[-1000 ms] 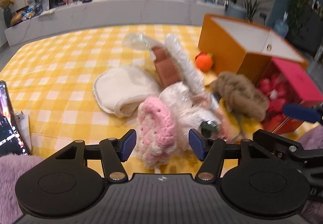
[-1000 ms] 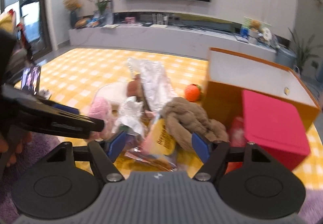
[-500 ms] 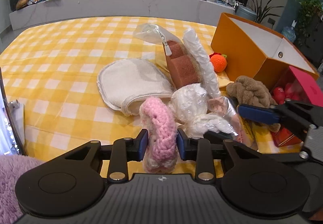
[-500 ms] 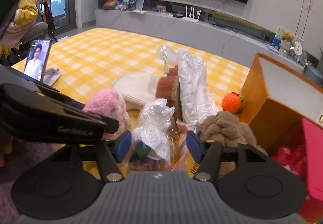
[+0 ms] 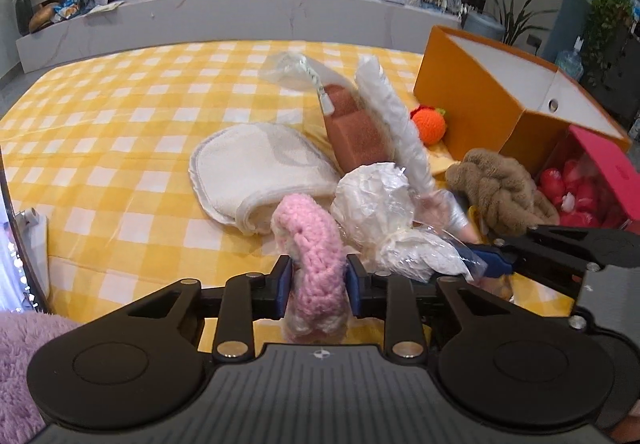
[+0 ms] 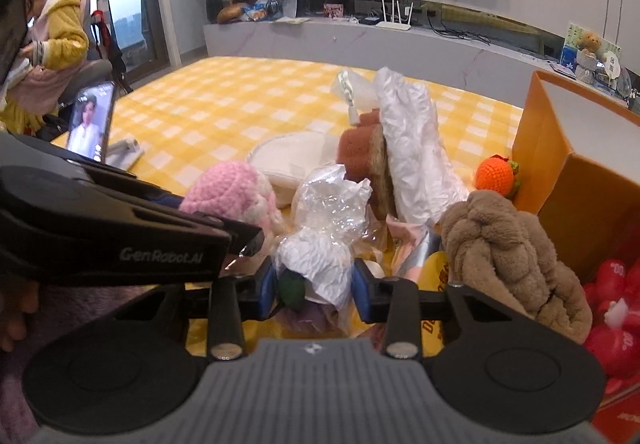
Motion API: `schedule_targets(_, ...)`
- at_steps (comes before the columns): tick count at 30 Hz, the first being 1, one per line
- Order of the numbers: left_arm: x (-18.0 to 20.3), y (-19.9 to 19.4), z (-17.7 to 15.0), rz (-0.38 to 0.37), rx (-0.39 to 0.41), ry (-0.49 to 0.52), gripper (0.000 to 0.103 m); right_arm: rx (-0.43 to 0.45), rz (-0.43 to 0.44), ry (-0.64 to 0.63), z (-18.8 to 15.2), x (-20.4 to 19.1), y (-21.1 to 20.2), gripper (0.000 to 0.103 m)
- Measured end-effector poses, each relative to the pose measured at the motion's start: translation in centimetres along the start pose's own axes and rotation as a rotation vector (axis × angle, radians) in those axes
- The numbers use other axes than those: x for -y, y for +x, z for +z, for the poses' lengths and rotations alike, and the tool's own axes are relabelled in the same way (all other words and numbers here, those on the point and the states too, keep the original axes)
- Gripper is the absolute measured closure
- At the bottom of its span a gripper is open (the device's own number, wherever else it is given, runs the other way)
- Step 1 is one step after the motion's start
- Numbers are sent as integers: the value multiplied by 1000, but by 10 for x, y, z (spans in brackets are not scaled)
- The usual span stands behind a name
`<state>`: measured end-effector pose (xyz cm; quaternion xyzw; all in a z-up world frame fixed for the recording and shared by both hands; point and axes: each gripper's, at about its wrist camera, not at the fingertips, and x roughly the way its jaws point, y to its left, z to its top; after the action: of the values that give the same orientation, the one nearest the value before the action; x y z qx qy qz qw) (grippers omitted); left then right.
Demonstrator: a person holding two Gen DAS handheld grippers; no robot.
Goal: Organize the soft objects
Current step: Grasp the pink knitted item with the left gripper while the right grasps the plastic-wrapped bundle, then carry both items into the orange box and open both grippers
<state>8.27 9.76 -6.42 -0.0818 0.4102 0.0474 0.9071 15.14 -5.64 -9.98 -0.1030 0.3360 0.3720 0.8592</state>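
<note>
My left gripper (image 5: 316,282) is shut on a pink crocheted soft toy (image 5: 314,244), which also shows in the right wrist view (image 6: 230,189). My right gripper (image 6: 314,290) is shut on a crinkly clear plastic bag with white stuffing (image 6: 324,240); that bag also shows in the left wrist view (image 5: 384,203). A brown knotted plush (image 6: 508,248), an orange crocheted ball (image 6: 495,176), a brown sponge (image 5: 358,131), a white round cloth (image 5: 256,167) and a long white wrapped item (image 6: 416,155) lie on the yellow checked cloth (image 5: 120,115).
An open orange box (image 5: 492,91) stands at the right, with a red box of red items (image 5: 580,183) beside it. A phone on a stand (image 6: 90,121) stands at the left. A purple fluffy sleeve (image 5: 20,356) is at the lower left.
My left gripper closed on the pink crocheted toy. My right gripper moved left to the plastic bag and closed on it.
</note>
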Motion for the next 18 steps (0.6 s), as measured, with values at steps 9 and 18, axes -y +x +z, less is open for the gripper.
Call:
schedule_targets(9,14,-45,-4,-47,132,4,76,148,-13,79,-5,4,-68,66)
schedule_targets(18,67,-86,48,-172,263,120,76,316,-83,152,5,52,-144,65)
